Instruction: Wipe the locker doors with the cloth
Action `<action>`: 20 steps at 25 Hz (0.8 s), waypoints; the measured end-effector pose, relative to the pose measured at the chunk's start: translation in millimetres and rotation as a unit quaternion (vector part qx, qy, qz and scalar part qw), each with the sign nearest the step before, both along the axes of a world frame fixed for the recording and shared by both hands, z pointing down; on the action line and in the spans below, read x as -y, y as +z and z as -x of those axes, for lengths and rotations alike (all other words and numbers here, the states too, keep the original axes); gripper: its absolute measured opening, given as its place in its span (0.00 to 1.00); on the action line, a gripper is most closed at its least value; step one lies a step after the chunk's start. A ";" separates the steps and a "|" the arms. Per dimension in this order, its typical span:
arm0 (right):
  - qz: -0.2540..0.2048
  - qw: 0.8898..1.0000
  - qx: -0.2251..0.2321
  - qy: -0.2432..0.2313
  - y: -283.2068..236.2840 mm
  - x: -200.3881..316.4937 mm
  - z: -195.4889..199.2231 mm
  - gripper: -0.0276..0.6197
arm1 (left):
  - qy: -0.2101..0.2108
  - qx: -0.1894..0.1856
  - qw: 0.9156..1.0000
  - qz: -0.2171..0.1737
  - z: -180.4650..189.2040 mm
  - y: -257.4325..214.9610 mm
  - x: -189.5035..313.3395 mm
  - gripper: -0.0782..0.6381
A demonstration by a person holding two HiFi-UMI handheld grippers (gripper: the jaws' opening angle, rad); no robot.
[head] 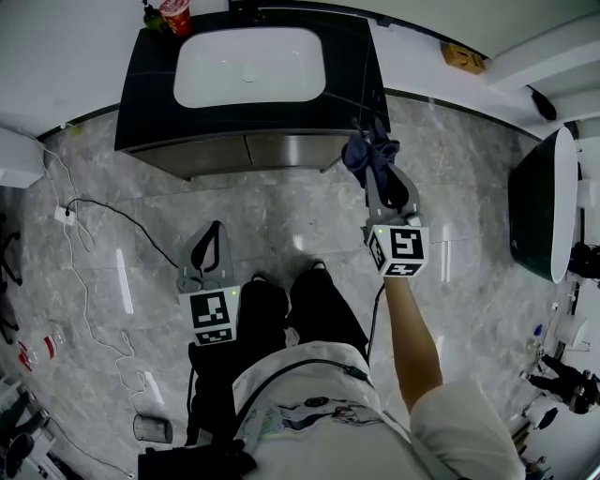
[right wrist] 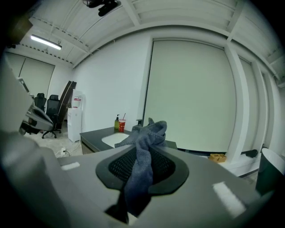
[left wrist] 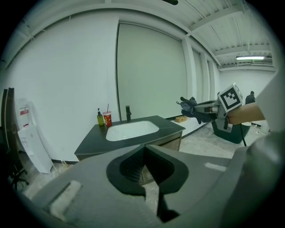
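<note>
My right gripper (head: 375,167) is held out in front of the dark vanity's right corner, shut on a blue-grey cloth (head: 367,150). In the right gripper view the cloth (right wrist: 149,131) is pinched between the jaws, bunched above them and hanging down through them. The cabinet doors (head: 253,150) under the counter are closed, and the cloth hangs just off their right end; I cannot tell whether it touches. My left gripper (head: 216,228) is low beside the person's left leg, jaws together and empty. In the left gripper view it (left wrist: 143,153) faces the vanity (left wrist: 171,143).
A white basin (head: 248,66) sits in the dark counter, with a red cup (head: 175,17) and a green bottle (left wrist: 100,118) at its back left. A white cable (head: 80,244) trails over the marble floor at left. A dark green tub (head: 544,206) stands at right.
</note>
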State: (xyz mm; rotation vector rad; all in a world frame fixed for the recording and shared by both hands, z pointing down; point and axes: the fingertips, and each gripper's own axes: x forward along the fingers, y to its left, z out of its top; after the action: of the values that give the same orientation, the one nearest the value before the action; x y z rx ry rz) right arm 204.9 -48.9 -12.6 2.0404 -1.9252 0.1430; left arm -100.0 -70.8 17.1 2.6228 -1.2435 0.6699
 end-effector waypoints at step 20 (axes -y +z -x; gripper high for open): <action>-0.145 0.986 -0.023 -0.081 238.3 2.7 -29.9 0.18 | 0.020 -0.033 0.995 -0.089 -78.2 279.2 39.4 0.11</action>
State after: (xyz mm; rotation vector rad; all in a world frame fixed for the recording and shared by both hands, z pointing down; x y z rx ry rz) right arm 234.7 -51.5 225.7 2.0246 -2.1797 -0.2341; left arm -21.8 -110.1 296.3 2.7946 -1.2911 0.4937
